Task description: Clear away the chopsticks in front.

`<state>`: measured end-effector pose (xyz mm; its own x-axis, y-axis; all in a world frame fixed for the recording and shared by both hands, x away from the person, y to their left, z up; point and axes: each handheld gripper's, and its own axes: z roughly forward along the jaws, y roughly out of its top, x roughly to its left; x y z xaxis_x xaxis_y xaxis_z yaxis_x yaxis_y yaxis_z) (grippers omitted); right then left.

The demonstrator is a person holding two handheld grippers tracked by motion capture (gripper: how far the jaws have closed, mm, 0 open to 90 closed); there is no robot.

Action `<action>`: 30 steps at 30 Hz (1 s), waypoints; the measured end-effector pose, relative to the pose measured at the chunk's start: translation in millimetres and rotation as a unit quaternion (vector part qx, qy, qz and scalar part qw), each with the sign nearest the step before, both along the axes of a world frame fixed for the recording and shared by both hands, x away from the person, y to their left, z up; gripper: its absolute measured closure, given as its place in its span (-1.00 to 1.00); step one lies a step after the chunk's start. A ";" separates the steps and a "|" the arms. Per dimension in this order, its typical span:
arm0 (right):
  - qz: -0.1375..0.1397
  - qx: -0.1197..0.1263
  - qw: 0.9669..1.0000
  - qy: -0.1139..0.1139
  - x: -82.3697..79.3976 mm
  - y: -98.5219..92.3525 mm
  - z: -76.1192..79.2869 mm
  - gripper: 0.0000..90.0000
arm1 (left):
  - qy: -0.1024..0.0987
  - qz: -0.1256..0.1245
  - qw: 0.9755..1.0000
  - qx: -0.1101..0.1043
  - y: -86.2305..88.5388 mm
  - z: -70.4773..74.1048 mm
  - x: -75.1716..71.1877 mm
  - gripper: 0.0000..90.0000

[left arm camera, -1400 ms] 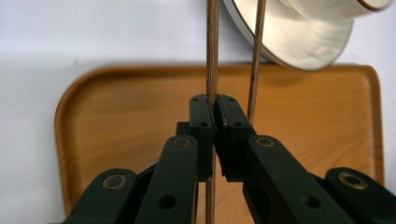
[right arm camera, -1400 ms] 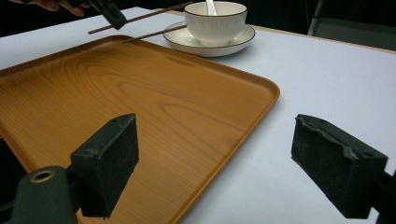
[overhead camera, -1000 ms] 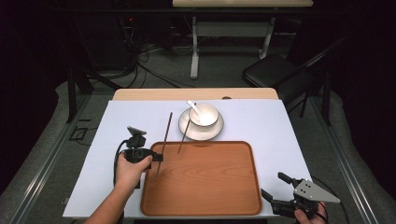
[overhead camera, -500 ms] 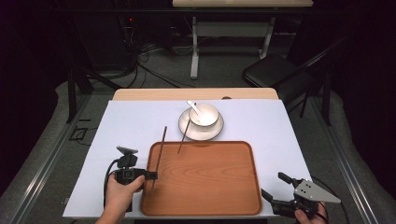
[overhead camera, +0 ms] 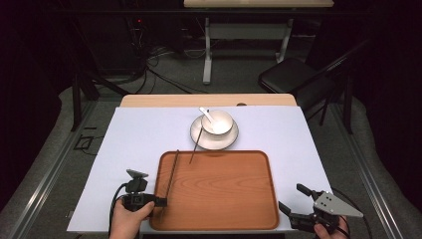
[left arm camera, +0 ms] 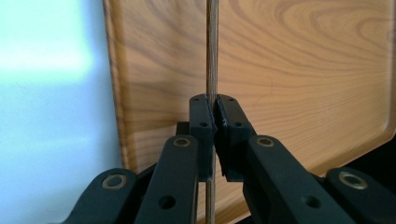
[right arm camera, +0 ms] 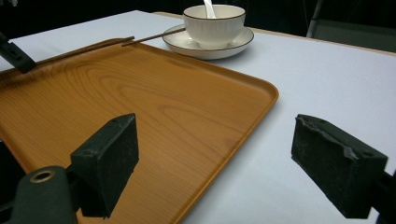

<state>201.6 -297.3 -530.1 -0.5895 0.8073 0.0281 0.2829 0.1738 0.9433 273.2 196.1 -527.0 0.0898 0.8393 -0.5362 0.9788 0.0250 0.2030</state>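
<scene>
One chopstick (overhead camera: 171, 177) is pinched between the closed jaws of the left gripper (overhead camera: 161, 202), held close to its near end, so most of its length runs far-ward over the left side of the wooden tray (overhead camera: 259, 219). The left gripper view shows the pads meeting tight on the thin brown chopstick (left arm camera: 212, 51), which stands straight up the frame above the tray's grain (left arm camera: 303, 70); whether its far tip rests on the tray or hangs just above it cannot be told.

A stick like this is very light, rigid and smooth, so weight is no worry; slip and swivel are. Gripped so near one end, the long free part acts as a lever, and any brush against the tray rim would likely turn it in the pads. A hold nearer the middle would steady it, though the end grip does let the far tip be laid down first. It is thin enough to roll once released on the flat wood.

The second chopstick (overhead camera: 196, 144) lies well apart from the first, leaning on the saucer (overhead camera: 197, 137) with its near tip reaching over the tray's far rim. On the saucer sits a white bowl (overhead camera: 221, 127) with a spoon (overhead camera: 206, 113) in it; both are breakable and stand close to that stick, so lifting it calls for care.

The right gripper (overhead camera: 294, 205) rests at the near right corner of the white table cover (overhead camera: 134, 134), its jaws wide apart with nothing between them, looking across the tray toward the bowl (right arm camera: 214, 23).
</scene>
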 end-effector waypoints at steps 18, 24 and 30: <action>0.000 -0.002 1.000 -0.004 -0.5 -0.4 0.1 -0.67 | 0.009 0.001 0.999 0.032 -10.6 -4.1 1.7 0.89; 0.000 -0.001 1.000 -0.005 -0.7 -0.3 0.1 -0.67 | 0.011 0.003 0.999 0.030 -11.8 -6.4 1.9 0.88; 0.000 -0.001 1.000 -0.005 -0.8 -0.2 0.1 -0.67 | 0.016 -0.001 1.000 0.026 -11.5 -7.5 1.8 0.87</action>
